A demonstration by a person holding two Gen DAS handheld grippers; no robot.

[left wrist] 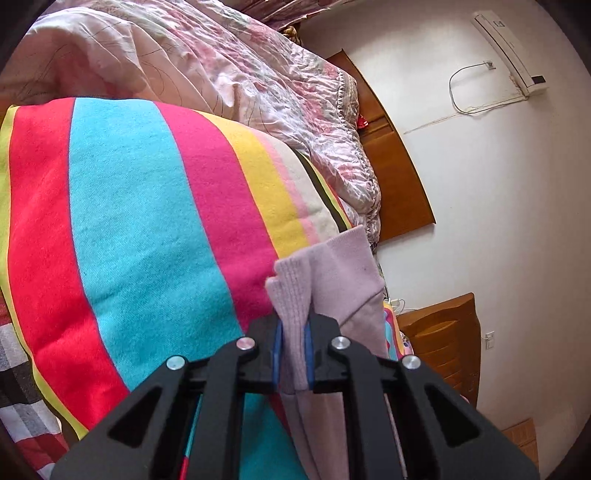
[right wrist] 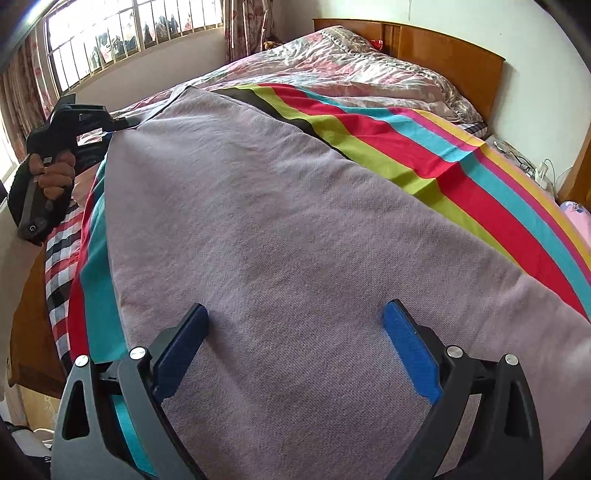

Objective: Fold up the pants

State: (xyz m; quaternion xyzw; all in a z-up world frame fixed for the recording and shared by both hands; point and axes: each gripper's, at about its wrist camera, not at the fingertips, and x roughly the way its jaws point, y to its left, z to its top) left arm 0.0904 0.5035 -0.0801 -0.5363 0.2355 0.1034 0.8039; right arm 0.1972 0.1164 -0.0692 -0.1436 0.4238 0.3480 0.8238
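Note:
The pants are pale lilac knit fabric [right wrist: 258, 229], spread long across the striped blanket [right wrist: 424, 147] on the bed. My left gripper [left wrist: 293, 332] is shut on a bunched ribbed end of the pants [left wrist: 332, 269], held above the blanket [left wrist: 147, 221]. The left gripper also shows in the right wrist view [right wrist: 107, 122], held by a hand at the far end of the pants. My right gripper [right wrist: 295, 317] is open, its blue pads [right wrist: 410, 350] spread wide just over the near end of the pants.
A pink floral quilt [left wrist: 221, 62] lies bunched at the head of the bed against a wooden headboard [right wrist: 443, 48]. A wooden nightstand [left wrist: 443, 339] stands by the wall. A checked sheet [right wrist: 59, 266] shows at the bed's left edge, below a window [right wrist: 129, 33].

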